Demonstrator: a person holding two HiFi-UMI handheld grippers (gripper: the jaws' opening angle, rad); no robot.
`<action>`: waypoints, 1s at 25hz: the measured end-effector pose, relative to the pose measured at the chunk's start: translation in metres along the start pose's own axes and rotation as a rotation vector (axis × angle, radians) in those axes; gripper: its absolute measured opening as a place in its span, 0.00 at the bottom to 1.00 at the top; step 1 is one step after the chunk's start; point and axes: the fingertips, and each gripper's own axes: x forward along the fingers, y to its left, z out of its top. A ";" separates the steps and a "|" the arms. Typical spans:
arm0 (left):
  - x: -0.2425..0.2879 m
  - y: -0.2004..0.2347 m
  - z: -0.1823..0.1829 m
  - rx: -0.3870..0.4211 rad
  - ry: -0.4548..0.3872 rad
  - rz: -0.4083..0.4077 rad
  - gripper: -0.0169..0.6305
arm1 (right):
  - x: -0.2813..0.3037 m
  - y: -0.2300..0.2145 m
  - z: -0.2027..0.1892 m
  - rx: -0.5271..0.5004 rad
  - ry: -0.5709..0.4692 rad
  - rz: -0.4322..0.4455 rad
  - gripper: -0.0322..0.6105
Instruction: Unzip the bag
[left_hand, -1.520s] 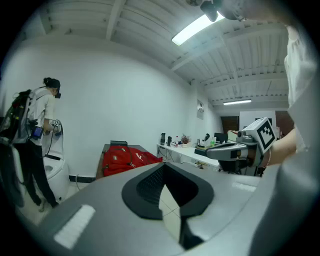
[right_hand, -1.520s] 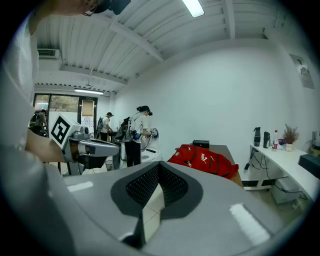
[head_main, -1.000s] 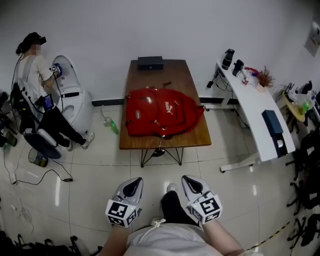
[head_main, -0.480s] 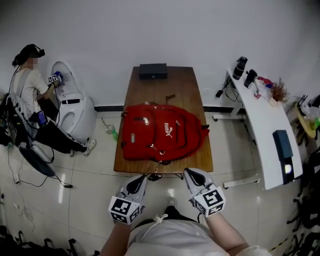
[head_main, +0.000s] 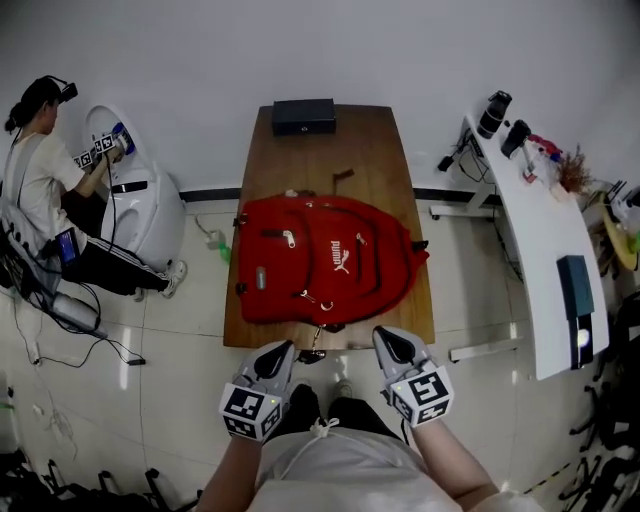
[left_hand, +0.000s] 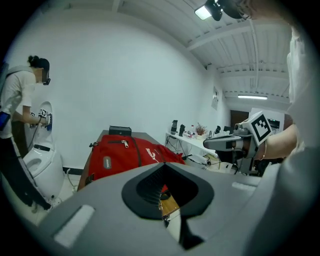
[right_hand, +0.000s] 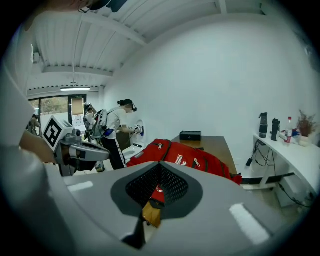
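A red backpack (head_main: 325, 260) lies flat on the near half of a brown wooden table (head_main: 340, 150), its zip pulls showing on top. Both grippers hang side by side just short of the table's near edge, above the floor, touching nothing. My left gripper (head_main: 282, 350) is shut and empty, and so is my right gripper (head_main: 384, 337). In the left gripper view the backpack (left_hand: 125, 155) lies ahead beyond the closed left gripper (left_hand: 167, 202). The right gripper view shows the backpack (right_hand: 195, 160) past the closed right gripper (right_hand: 152, 200).
A black box (head_main: 304, 116) sits at the table's far end. A person (head_main: 40, 190) works at a white machine (head_main: 140, 205) on the left. A white desk (head_main: 530, 230) with bottles stands to the right. A green bottle (head_main: 222, 248) and cables lie on the floor.
The view and both grippers have come closer to the table; the backpack now lies just ahead of the fingertips. Both grippers have stayed shut.
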 end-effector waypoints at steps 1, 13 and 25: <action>0.002 0.004 -0.004 -0.001 0.018 -0.009 0.04 | 0.004 0.002 -0.004 0.014 0.014 -0.008 0.06; 0.039 0.049 -0.058 -0.032 0.185 -0.113 0.04 | 0.084 0.035 -0.086 0.137 0.292 0.000 0.22; 0.070 0.092 -0.097 -0.063 0.237 -0.118 0.04 | 0.142 0.067 -0.165 0.312 0.484 -0.006 0.36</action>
